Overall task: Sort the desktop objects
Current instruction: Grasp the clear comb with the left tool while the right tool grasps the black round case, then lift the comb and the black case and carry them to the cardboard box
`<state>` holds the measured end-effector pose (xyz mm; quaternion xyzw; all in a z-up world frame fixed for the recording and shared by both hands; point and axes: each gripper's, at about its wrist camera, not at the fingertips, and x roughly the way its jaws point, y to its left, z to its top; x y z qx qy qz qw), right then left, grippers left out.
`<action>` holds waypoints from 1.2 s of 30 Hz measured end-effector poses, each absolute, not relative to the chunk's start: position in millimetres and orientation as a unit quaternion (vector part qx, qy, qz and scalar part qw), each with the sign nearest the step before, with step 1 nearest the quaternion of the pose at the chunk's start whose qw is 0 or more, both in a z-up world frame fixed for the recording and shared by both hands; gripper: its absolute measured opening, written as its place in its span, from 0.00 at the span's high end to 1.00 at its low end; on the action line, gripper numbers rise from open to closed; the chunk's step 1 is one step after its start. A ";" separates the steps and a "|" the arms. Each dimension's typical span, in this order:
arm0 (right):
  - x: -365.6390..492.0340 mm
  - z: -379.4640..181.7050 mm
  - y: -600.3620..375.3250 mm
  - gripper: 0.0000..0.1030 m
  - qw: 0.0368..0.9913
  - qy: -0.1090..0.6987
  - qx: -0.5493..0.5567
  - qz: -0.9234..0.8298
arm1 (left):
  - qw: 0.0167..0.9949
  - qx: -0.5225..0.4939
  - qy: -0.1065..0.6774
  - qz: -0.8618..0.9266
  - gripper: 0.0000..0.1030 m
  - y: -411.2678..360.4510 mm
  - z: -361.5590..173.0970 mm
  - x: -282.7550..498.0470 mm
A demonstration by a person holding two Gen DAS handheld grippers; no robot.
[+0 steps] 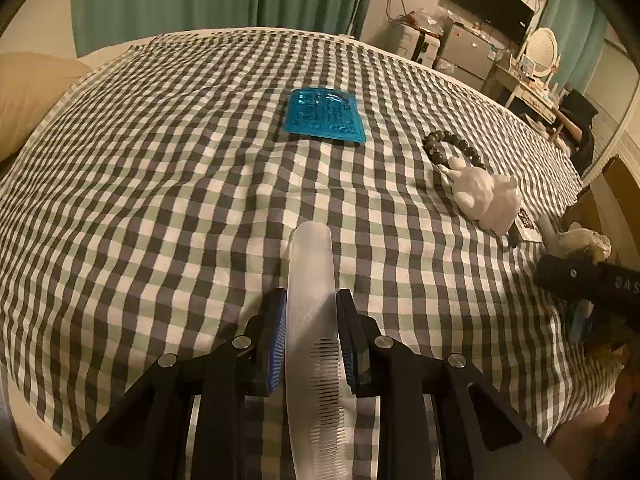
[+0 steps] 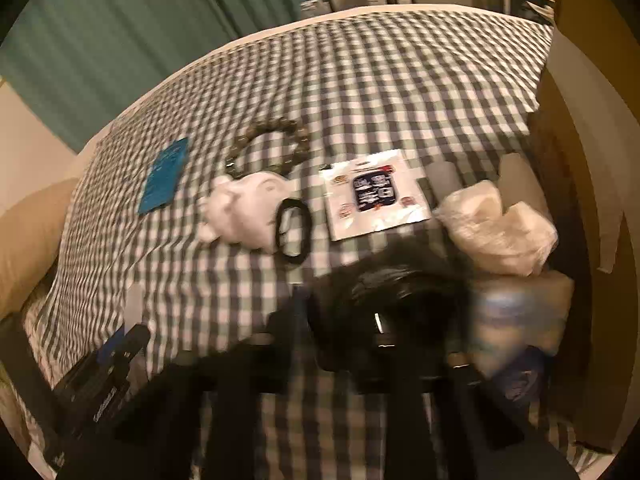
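Lying lengthwise between the blue-padded jaws of the left gripper (image 1: 312,344), a translucent frosted comb (image 1: 311,280) is clamped about mid-length, its rounded tip projecting forward over the checked cloth (image 1: 160,184) near the near edge. The comb appears light, thin and stiff, with a smooth back that could slide in the pads; a hold across the flat faces near the middle, as here, seems the safest, since the fine teeth look easy to bend. The right gripper (image 2: 376,344) is blurred; its jaws read as shut, with a dark rounded object (image 2: 392,312) at them, though whether the pads press on that object cannot be told. Beyond, toward the right side of the cloth, stand a white ceramic figurine (image 1: 486,196) touching a string of dark beads (image 1: 452,146), a black hair tie (image 2: 292,232) just beside the figurine, a sticker sheet (image 2: 374,194) and crumpled plastic wrapping (image 2: 496,228). A blue plastic pack (image 1: 324,114) lies alone near the middle, toward the far edge. A cardboard box (image 2: 584,120) rises at the right edge and a pillow (image 1: 32,96) at the left. The left half of the cloth is open room; the right is crowded, and the figurine is probably fragile.
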<state>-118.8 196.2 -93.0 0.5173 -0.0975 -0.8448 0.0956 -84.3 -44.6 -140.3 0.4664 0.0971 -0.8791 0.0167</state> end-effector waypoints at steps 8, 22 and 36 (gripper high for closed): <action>-98.7 -69.5 190.1 0.90 0.132 -0.100 0.486 -0.858 | 0.020 0.450 0.135 -0.883 0.76 -57.7 -131.4 -75.9; -51.7 -26.7 175.1 0.90 0.193 -0.078 0.439 -0.874 | 0.002 0.404 0.169 -0.899 0.76 -63.1 -87.8 -47.0; -3.5 46.1 188.9 0.90 0.203 -0.047 0.370 -0.906 | -0.053 0.342 0.131 -0.929 0.76 -24.9 9.7 -26.1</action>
